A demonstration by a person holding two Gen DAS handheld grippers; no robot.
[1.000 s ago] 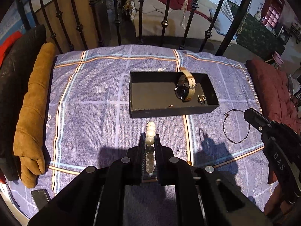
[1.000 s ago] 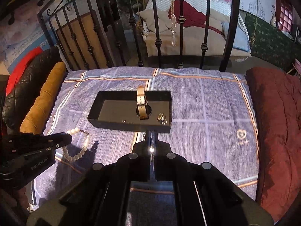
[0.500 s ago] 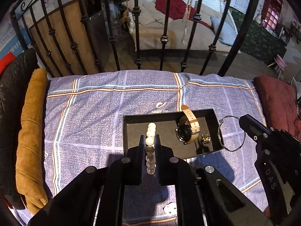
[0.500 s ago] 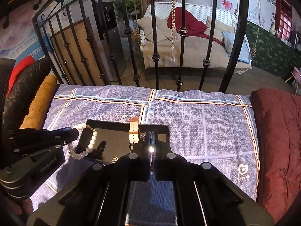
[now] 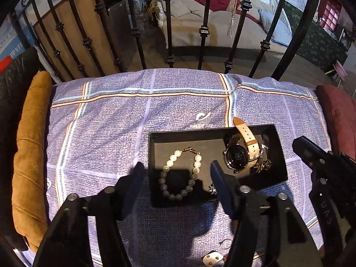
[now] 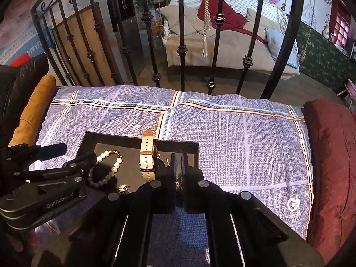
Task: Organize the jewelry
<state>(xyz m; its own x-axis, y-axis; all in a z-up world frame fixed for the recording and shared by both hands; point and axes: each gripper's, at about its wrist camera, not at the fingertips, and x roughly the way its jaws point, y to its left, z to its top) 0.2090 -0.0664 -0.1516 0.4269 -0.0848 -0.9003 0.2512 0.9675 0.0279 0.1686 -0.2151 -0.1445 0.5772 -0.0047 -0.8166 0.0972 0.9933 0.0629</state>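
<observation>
Since the earlier frame our left tool (image 5: 176, 173) carried the pearl bracelet (image 5: 181, 174) forward over the black tray (image 5: 213, 131) and let go; bracelet now lies flat in the tray's left half, between the spread fingers but untouched; jaws opening. Watch (image 5: 241, 153) sits right of it, strap over the far rim; small gold pieces near the tray's right and near edges. Right tool (image 6: 177, 162) clenched over the tray's right end; we can't tell if it grips anything. Tray rests on the purple bed cover (image 5: 111, 122).
</observation>
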